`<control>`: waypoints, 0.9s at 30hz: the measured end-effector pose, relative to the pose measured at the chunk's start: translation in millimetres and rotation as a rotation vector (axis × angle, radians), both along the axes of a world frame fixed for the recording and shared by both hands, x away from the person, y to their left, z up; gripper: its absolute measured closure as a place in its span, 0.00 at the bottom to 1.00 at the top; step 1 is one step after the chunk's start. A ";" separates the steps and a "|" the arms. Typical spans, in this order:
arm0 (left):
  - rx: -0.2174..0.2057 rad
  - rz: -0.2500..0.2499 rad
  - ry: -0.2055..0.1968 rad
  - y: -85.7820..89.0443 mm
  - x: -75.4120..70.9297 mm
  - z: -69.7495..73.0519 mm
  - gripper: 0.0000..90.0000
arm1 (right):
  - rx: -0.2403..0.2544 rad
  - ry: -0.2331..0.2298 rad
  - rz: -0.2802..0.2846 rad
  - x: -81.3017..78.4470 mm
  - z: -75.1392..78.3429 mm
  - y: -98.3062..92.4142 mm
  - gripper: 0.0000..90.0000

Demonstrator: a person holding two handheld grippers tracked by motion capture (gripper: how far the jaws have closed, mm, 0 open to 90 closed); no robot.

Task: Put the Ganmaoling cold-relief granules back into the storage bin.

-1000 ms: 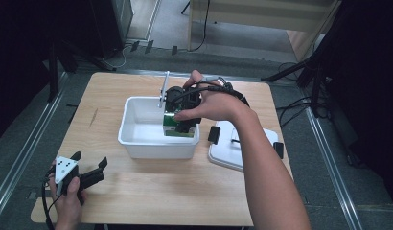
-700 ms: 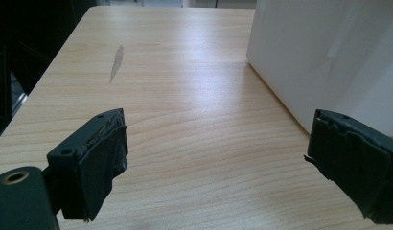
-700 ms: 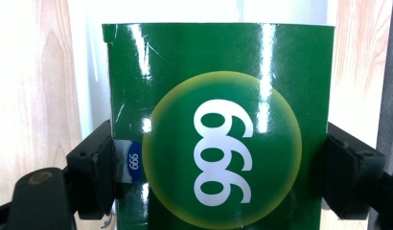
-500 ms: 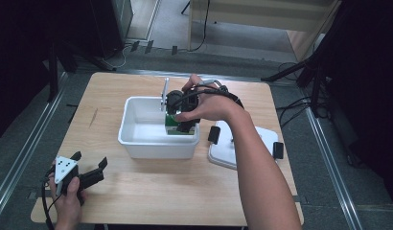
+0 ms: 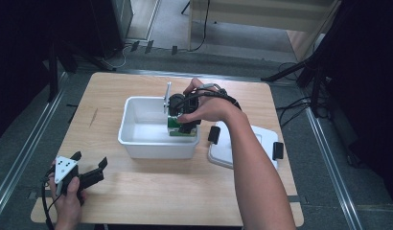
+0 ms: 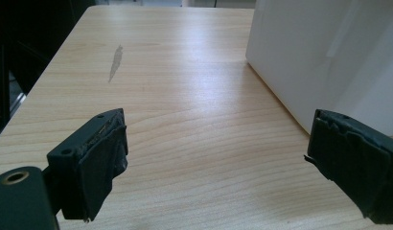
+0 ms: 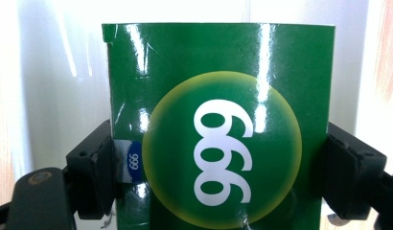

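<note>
Bench [image 5: 137, 201]: pale wood, brightly lit
Floor [image 5: 22, 139]: grey
Surroundings: dark, with cables [image 5: 290, 103] trailing beside the bench

The left gripper [image 5: 89, 168] is black, with two blocky jaws faced in dark, rough-edged padding, each jaw block showing small screw holes, and a round brass-ringed hole sits in the body at the lower left of the left gripper view. A grey three-cornered plate with small dark dots rides on top of it, and a black cable trails from its rear. The right gripper [image 5: 184, 125] is likewise black with the same padded jaws and a thin pale plate standing at its side, black cable looping over the hand; both forearms are bare, no sleeves in view.
</note>
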State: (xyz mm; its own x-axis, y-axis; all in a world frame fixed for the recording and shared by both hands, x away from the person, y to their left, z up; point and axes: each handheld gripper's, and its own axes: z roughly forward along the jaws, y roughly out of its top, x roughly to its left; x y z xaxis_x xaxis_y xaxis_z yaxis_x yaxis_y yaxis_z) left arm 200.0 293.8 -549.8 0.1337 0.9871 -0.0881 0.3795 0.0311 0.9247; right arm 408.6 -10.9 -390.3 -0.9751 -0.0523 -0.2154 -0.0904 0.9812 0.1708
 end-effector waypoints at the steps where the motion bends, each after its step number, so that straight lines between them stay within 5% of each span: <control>1: -0.001 0.000 0.000 0.0 0.0 0.0 0.08 | -0.003 0.003 -0.003 0.2 -1.2 0.2 0.18; 27: -0.004 0.005 -0.001 -0.2 -0.1 -0.1 0.08 | -0.025 0.040 -0.011 13.4 -41.4 3.9 0.17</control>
